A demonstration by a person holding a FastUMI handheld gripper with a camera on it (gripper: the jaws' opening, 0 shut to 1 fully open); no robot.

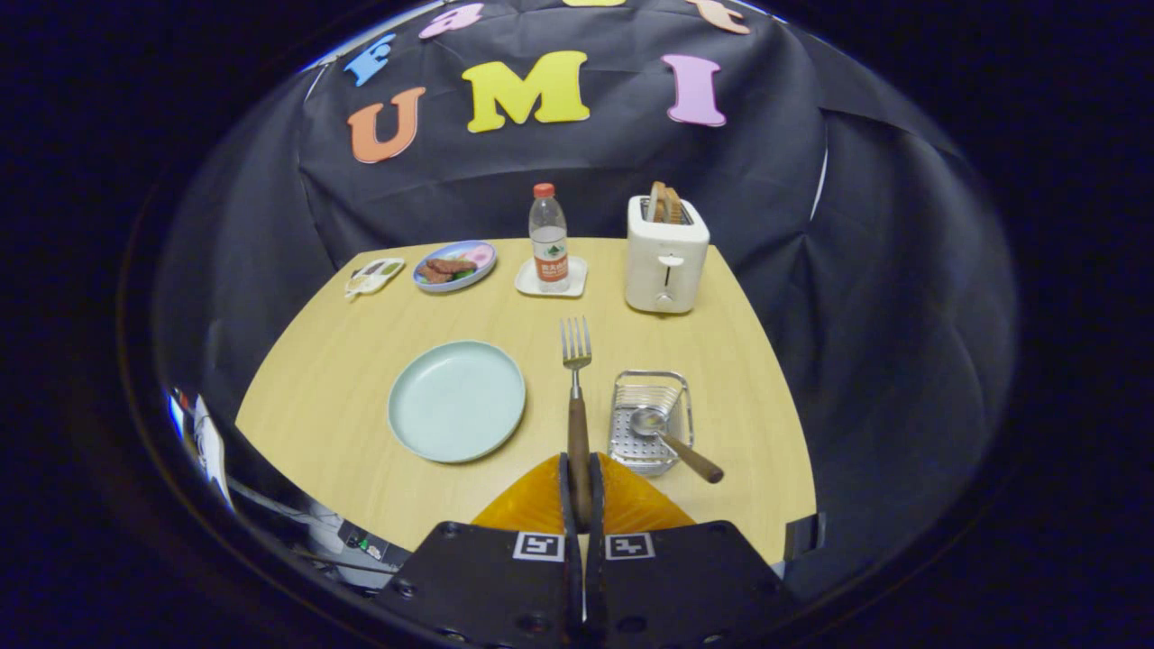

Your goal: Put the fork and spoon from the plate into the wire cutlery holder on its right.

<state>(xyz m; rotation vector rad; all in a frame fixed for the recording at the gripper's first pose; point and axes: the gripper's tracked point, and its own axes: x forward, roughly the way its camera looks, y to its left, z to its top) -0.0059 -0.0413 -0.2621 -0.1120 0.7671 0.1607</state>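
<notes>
Black cloth hangs behind a light wooden table (pixel 361 379), and my work is on this table. My gripper (pixel 580 491) is closed on the fork (pixel 577 397): both fingers press the brown wooden handle, and the metal tines point straight ahead, away from me. The fork is lifted, between the plate and the holder. The spoon (pixel 672 437) already lies in the wire cutlery holder (pixel 649 419), its bowl inside on the metal floor and its brown handle leaning out over the near right corner. The pale green plate (pixel 456 400) lies bare to the left of the fork.

I count one fork, one spoon, one plate and one holder. Farther back there is one white toaster (pixel 666 257) with bread slices in its slots, one clear water bottle (pixel 548 239) with a red cap standing on a small white coaster (pixel 552 279), one coloured dish (pixel 454 265) with brown food, and one small white object (pixel 374 275) at the far left corner, which I cannot identify.
</notes>
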